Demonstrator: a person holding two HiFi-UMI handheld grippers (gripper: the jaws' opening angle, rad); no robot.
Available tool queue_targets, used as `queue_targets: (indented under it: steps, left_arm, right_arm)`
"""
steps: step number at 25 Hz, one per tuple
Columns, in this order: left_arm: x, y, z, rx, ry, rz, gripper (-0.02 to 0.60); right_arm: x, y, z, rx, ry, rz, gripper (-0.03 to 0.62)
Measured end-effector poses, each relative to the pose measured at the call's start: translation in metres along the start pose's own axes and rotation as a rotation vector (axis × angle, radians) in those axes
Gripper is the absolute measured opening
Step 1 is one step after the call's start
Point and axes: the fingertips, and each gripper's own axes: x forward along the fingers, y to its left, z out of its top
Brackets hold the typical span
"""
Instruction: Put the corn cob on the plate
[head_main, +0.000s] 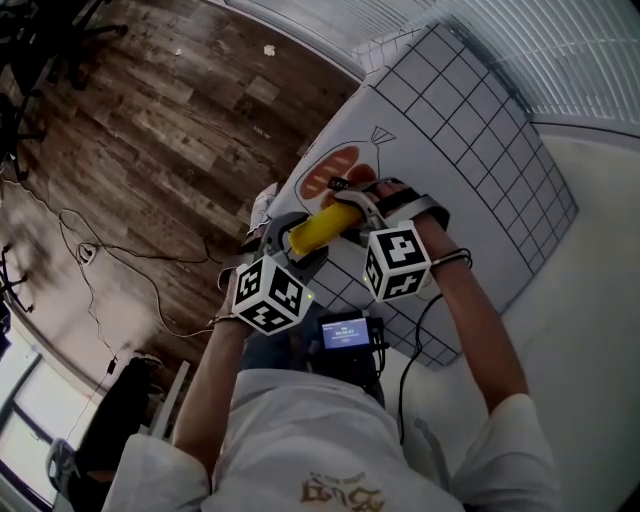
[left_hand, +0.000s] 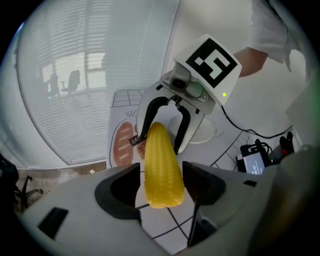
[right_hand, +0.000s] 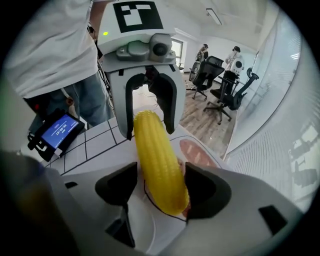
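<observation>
Corn cob (head_main: 325, 228) lies between the jaws of left gripper (head_main: 298, 243), at left, and right gripper (head_main: 360, 203) (over a gridded mat (head_main: 480, 150)).

Reaching out ahead and downward, aiming left tool (left_hand: 161, 189) and right tool (right_hand: 160, 187) at each other, tips close together, with jaws apart on both.

Seen from above, the left gripper (head_main: 298, 240) and the right gripper (head_main: 362, 203) face each other over a white surface (head_main: 590, 300) that carries a gridded mat (head_main: 470, 120). A yellow corn cob (head_main: 325, 228) lies between them, one end within each gripper's fingers; whether they press on it cannot be told. Just beyond it is a brown oval drawing (head_main: 330, 170). A small blue-screened device (head_main: 345, 333) shows near the person's white shirt (head_main: 320, 430). Wooden floor (head_main: 150, 130) lies to the left.
</observation>
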Motion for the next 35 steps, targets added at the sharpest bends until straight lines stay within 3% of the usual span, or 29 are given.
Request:
queue_targets:
  steps: [3, 9, 14, 26, 35]
  left_arm:
    - [0.006, -0.001, -0.001, 0.041, 0.031, 0.010, 0.260]
    - [0.019, 0.002, -0.012, -0.012, 0.096, 0.009, 0.264]
    - [0.021, 0.004, -0.013, 0.006, 0.116, 0.039, 0.262]
    - [0.014, 0.005, -0.012, 0.062, 0.157, 0.030, 0.255]
    - [-0.008, 0.003, 0.009, 0.120, 0.141, 0.011, 0.255]
  right_arm:
    - [0.002, 0.001, 0.001, -0.010, -0.006, 0.015, 0.298]
    - [0.003, -0.002, 0.002, -0.013, -0.042, 0.048, 0.292]
    - [0.003, -0.002, 0.001, -0.022, -0.060, 0.080, 0.266]
    - [-0.002, -0.001, 0.006, -0.053, -0.013, 0.042, 0.247]
    - [-0.032, -0.006, 0.017, -0.020, 0.012, -0.012, 0.247]
